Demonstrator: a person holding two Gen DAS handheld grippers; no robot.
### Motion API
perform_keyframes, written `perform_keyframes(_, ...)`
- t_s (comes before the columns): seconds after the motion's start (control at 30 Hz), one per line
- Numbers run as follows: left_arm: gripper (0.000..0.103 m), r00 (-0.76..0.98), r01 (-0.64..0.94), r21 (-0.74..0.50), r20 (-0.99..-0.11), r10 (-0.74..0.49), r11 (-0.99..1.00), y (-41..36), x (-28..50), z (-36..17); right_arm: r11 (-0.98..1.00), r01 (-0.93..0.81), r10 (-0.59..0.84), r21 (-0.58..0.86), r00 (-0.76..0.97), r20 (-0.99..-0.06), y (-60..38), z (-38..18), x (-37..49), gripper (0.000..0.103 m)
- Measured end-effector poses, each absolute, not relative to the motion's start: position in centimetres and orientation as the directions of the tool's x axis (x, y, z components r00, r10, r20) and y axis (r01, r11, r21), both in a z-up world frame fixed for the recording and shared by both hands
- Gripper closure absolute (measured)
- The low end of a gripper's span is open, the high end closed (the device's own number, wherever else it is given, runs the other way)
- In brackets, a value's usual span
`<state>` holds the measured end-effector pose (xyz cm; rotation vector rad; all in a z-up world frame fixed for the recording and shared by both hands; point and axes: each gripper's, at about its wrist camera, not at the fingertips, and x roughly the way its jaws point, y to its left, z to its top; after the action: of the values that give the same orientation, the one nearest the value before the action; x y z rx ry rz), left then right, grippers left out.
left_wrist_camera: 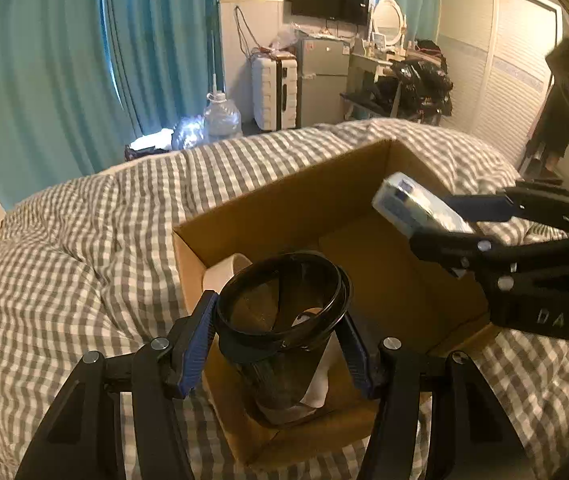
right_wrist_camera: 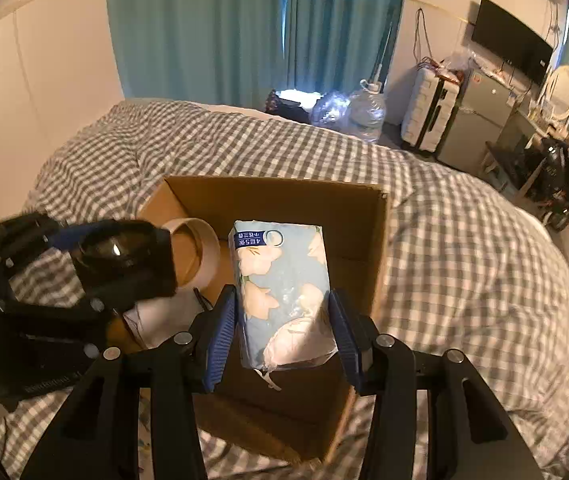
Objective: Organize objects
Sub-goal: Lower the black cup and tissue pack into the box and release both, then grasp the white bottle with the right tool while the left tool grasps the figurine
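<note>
Between your left gripper's [left_wrist_camera: 278, 344] blue pads sits a smoky black cup [left_wrist_camera: 280, 320]. Your right gripper's [right_wrist_camera: 282, 334] blue pads flank a pale blue tissue pack [right_wrist_camera: 282, 288] with cream flowers. Below both: brown cardboard box [right_wrist_camera: 284, 200], grey-white checked duvet [right_wrist_camera: 464, 248].

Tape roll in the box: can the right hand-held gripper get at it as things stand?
Probably not. The right hand-held gripper is shut on the tissue pack, and the left hand-held gripper holds the dark cup just in front of the tape roll in the cardboard box.
</note>
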<state>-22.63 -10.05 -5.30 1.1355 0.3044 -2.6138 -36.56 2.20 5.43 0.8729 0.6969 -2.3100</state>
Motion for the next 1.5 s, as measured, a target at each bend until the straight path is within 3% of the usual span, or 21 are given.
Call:
perform_keyframes(0.27,0.042,-0.672,0.27,-0.043,-0.723,-0.157,-0.962,-9.8,-23.5,-6.7,-0.712,0.679,-0.352,-0.181,-0.567,-0.744,2.1,4.0,-37.9,0.05)
perform_keyframes(0.4,0.014,-0.685,0.278,-0.041,-0.709,-0.168,-0.96,-9.5,-22.9,-5.8,-0.719,0.669,-0.359,-0.188,-0.589,-0.724,2.2,4.8,-37.3,0.039)
perform_keyframes(0.43,0.012,-0.691,0.281,-0.041,-0.702,-0.172,-0.959,-9.4,-22.5,-5.3,-0.721,0.667,-0.363,-0.188,-0.594,-0.717,2.3,5.3,-36.9,0.039)
perform_keyframes(0.73,0.01,-0.671,0.342,0.009,-0.698,-0.251,-0.94,-8.5,-18.0,-1.1,-0.72,0.638,-0.344,-0.273,-0.67,-0.658,3.6,10.1,-30.8,0.039)
perform_keyframes(1.03,0.003,-0.669,0.405,0.012,-0.678,-0.305,-0.914,-6.0,-11.4,2.7,-0.729,0.612,-0.337,-0.308,-0.711,-0.617,6.4,13.1,-23.0,0.032)
perform_keyframes(1.33,0.001,-0.669,0.444,-0.04,-0.68,-0.301,-0.895,-4.1,-6.6,0.6,-0.708,0.651,-0.341,-0.272,-0.653,-0.676,7.3,8.5,-19.2,0.032)
perform_keyframes(1.5,0.001,-0.59,0.537,0.025,-0.704,-0.396,-0.843,-3.0,-6.3,-3.4,-0.721,0.651,-0.304,-0.238,-0.606,-0.735,7.4,3.8,-20.0,0.032)
